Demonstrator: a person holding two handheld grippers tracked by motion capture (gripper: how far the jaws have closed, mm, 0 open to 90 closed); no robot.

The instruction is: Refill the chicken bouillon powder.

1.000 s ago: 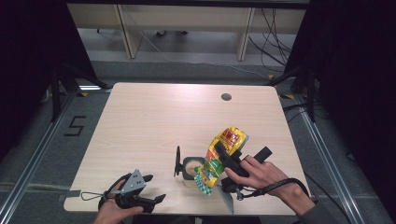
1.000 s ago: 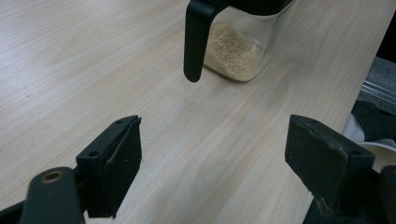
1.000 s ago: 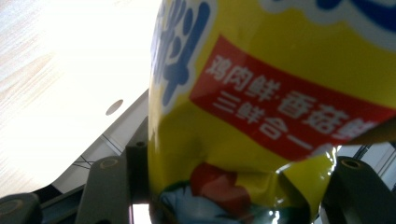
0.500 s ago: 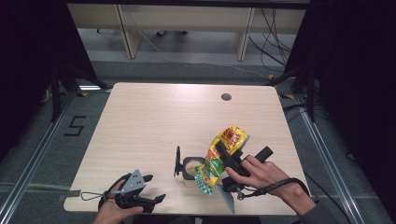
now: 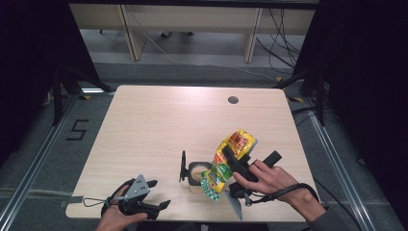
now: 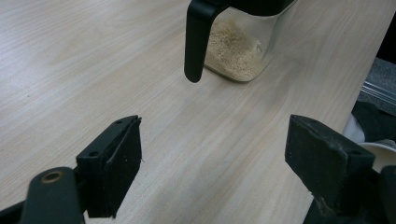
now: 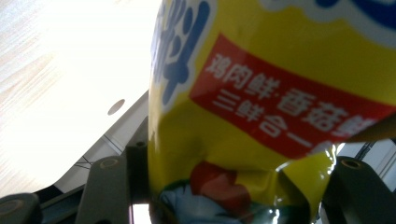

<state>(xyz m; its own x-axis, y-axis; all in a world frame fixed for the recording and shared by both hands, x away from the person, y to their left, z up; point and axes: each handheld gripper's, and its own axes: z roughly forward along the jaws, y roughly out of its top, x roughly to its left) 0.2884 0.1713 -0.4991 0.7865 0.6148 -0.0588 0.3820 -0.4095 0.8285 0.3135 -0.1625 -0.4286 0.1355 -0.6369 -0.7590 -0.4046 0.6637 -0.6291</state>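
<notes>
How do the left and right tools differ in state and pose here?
The left tool is open and empty, resting low at the wooden table's near edge; the right tool is shut on the yellow foil seasoning bag, tilted over the clear plastic jar. Both have black jaws.

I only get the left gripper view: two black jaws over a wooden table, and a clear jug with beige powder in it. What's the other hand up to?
Observer: The right gripper holds a yellow bag tilted, with its lower end by the jug.
Visitor: Is it really gripping the bag?
Observer: Yes. In the right gripper view both jaws press into the bag's crumpled sides.
Visitor: And where is my gripper, seen from above?
Observer: The left gripper is near the front left corner of the table. It is open and well clear of the jug.
</notes>
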